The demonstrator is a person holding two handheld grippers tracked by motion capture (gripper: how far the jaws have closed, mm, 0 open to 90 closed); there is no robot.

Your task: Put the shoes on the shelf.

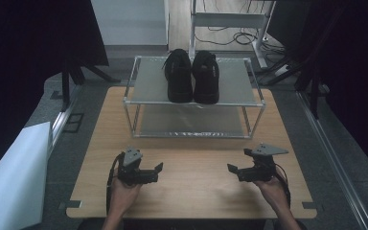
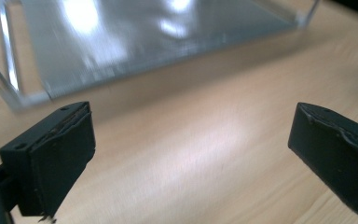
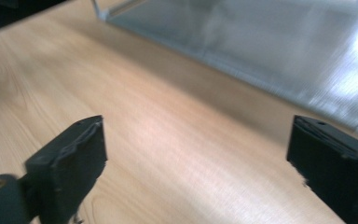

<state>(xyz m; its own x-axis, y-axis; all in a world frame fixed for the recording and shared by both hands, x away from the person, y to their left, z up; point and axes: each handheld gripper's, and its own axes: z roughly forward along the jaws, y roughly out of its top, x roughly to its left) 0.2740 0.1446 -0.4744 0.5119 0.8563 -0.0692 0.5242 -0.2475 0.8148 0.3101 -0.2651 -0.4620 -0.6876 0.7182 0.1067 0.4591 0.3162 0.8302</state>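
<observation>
High view: a wooden desk (image 1: 191, 191) carries one two-tier metal rack (image 1: 194, 96) at its far half. One pair of black shoes, two in count, stands on the upper shelf: the left shoe (image 1: 178, 76) and the right shoe (image 1: 206, 76) sit side by side, just beside each other, toes toward the near shelf edge. The lower shelf (image 1: 191, 122) carries nothing.

Two grippers are in view, one per hand. The left gripper (image 1: 159, 167) is low over the near left part of the desk; the right gripper (image 1: 231, 168) is low over the near right part. Both point inward toward each other and are well apart, with a bare strip of desk between them. Bare desk also separates both grippers from the rack's near edge. Each hand enters over the near desk edge.

Left gripper view: the fingers (image 2: 56, 158) stand wide apart with nothing between them. Bare desk (image 2: 191, 154) lies under the gap, and a corner of the rack's lower shelf (image 2: 135, 42) lies ahead.

Right gripper view: the fingers (image 3: 70, 163) are likewise spread wide and hold nothing. Bare desk (image 3: 168, 149) lies below, and the lower shelf edge (image 3: 270, 51) runs across the upper right.

The shoes are on the rack, well apart from both grippers.
</observation>
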